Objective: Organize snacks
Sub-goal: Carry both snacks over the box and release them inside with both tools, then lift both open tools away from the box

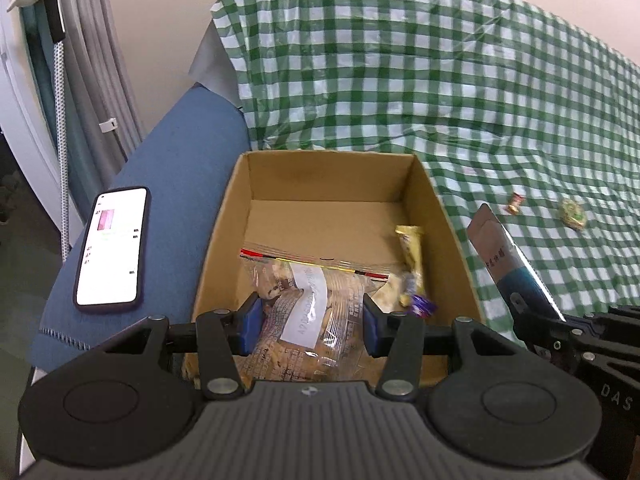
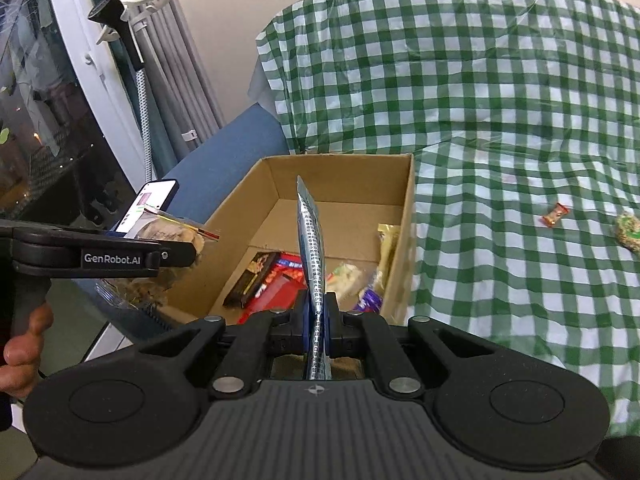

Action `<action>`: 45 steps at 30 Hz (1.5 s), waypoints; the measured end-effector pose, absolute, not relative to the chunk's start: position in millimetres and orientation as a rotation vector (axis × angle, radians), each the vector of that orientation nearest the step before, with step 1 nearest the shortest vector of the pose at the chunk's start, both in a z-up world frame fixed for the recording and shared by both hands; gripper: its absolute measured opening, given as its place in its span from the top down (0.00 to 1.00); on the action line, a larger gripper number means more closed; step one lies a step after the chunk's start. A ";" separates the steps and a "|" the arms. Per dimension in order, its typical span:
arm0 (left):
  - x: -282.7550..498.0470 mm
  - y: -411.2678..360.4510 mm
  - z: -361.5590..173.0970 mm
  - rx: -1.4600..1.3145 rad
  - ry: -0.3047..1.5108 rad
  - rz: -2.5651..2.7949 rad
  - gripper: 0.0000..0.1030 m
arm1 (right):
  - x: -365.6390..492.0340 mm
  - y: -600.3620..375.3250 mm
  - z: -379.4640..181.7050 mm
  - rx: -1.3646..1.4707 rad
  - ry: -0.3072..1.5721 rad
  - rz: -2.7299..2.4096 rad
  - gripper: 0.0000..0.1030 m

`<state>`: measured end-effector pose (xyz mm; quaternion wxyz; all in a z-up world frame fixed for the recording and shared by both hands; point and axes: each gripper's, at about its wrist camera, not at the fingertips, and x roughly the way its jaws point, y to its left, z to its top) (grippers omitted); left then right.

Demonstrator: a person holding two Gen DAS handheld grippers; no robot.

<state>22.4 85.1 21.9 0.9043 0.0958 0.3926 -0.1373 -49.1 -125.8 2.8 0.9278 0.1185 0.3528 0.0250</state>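
Left gripper pinches a clear snack bag above the box; right gripper clamps a silver packet.

You have the cardboard box open at the top, its far half bare, while snack packets crowd the near floor and a gold bar leans at the right wall. To its right the checked cloth lies clear except for a small red candy and a green-gold sweet. On the left a phone occupies the blue cushion.
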 end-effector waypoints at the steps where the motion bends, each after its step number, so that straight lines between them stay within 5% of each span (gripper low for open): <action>1: 30.3 84.7 19.8 0.198 0.816 -0.277 0.48 | -41.7 -125.2 0.8 0.243 0.725 0.051 0.94; 24: 137.9 68.9 -47.4 0.234 0.921 -0.252 0.47 | 79.3 -122.4 -68.1 0.261 0.832 0.037 0.94; 26: 144.4 69.3 -52.7 0.218 0.937 -0.249 0.35 | 84.2 -122.7 -73.0 0.258 0.837 0.030 0.94; 27: 147.2 69.6 -53.8 0.209 0.943 -0.244 0.10 | 87.1 -123.2 -75.2 0.256 0.839 0.028 0.92; 29: 149.6 72.9 -52.3 0.174 0.928 -0.229 0.00 | 91.1 -123.2 -76.4 0.242 0.829 0.025 0.87; 30: 148.2 75.1 -50.3 0.161 0.913 -0.227 0.00 | 92.3 -123.7 -75.2 0.234 0.820 0.023 0.66; 31: 146.9 76.0 -48.8 0.160 0.912 -0.226 0.00 | 91.8 -124.1 -72.3 0.226 0.808 0.017 0.32; 33: 141.1 77.5 -47.2 0.174 0.926 -0.217 0.00 | 85.6 -124.3 -65.1 0.207 0.759 -0.006 0.10; 45: 27.1 88.7 -26.9 0.228 0.978 -0.175 0.00 | -18.2 -121.6 -29.2 0.107 0.768 0.064 0.05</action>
